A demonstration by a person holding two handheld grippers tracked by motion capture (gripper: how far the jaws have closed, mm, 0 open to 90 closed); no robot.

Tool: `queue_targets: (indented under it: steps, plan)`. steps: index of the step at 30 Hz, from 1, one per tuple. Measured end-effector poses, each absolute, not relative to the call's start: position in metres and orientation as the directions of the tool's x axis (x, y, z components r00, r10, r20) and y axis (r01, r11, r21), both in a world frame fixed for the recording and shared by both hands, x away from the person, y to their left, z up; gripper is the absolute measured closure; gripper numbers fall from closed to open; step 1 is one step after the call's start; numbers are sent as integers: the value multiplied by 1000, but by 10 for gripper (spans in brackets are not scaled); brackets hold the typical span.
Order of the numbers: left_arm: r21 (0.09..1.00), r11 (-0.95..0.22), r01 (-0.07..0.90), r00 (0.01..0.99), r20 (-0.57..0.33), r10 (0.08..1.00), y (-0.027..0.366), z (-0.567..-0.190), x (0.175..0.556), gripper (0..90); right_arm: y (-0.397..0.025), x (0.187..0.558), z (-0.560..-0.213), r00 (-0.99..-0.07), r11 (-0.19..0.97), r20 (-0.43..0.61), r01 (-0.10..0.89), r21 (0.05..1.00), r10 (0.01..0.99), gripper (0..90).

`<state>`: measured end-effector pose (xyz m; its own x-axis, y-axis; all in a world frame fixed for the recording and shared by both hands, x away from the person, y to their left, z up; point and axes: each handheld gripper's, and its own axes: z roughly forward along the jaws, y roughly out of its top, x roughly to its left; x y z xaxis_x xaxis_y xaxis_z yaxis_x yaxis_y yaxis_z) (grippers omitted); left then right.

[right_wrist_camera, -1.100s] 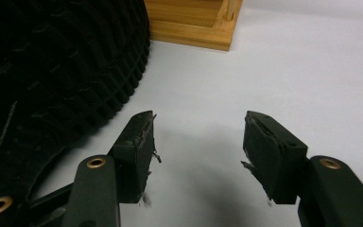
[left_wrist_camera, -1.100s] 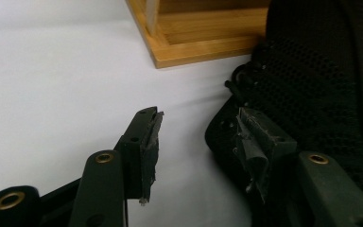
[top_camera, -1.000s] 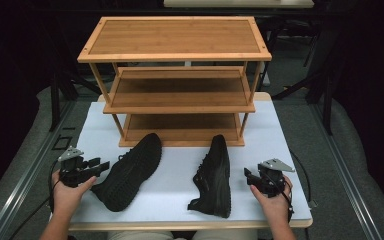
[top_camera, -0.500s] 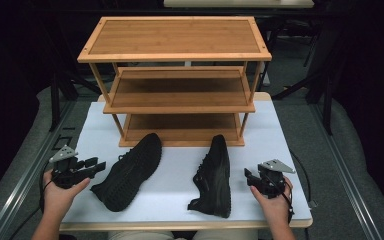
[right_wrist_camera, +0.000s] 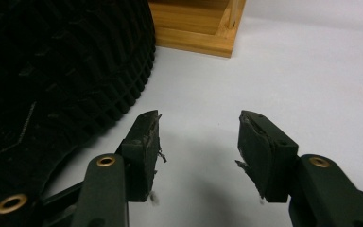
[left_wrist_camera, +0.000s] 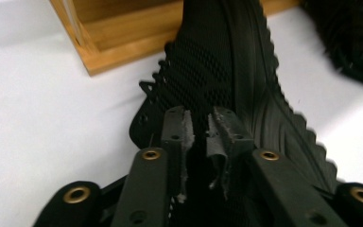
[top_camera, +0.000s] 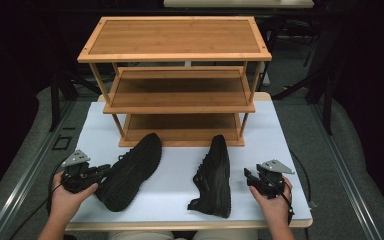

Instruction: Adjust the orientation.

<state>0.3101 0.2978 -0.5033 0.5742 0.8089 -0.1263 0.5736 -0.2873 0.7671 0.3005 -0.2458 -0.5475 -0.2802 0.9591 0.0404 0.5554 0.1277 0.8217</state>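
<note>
Two black shoes lie on the white table (top_camera: 177, 202) in front of a wooden three-tier rack (top_camera: 175, 37). The left shoe (top_camera: 132, 170) lies tipped on its side, toe toward the rack. My left gripper (top_camera: 102, 171) is at its heel; in the left gripper view the jaws (left_wrist_camera: 200, 125) stand nearly together, pinching the black mesh of that shoe (left_wrist_camera: 217, 61). The right shoe (top_camera: 215, 175) points at the rack too. My right gripper (top_camera: 247, 175) rests just right of its heel, and its jaws (right_wrist_camera: 198, 127) stand open over bare table, the shoe's sole (right_wrist_camera: 61, 56) to their left.
The rack's bottom shelf (top_camera: 182, 127) sits just beyond the shoes' toes. Its base rail (left_wrist_camera: 118, 42) and a corner post (right_wrist_camera: 231, 19) appear close ahead of each gripper. White table surface spreads between the shoes and to both sides.
My left gripper drew back to the left, then came right again to the left shoe's heel. The right gripper and both shoes have stayed put.
</note>
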Motion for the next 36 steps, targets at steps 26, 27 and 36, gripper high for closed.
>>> queue_targets:
  steps: [26, 27, 36]
  plan:
    - [733, -370, 571, 658, -139, 740, 276, -506, 306, 900, -250, 301, -549, -281, 101, 78, 569, 816, 956, 674]
    - [734, -371, 570, 663, -144, 735, 273, -505, 305, 900, -250, 301, -549, -279, 98, 80, 569, 816, 957, 672]
    - [739, -361, 569, 665, -156, 730, 269, -503, 304, 900, -250, 302, -549, -281, 90, 91, 570, 817, 956, 666]
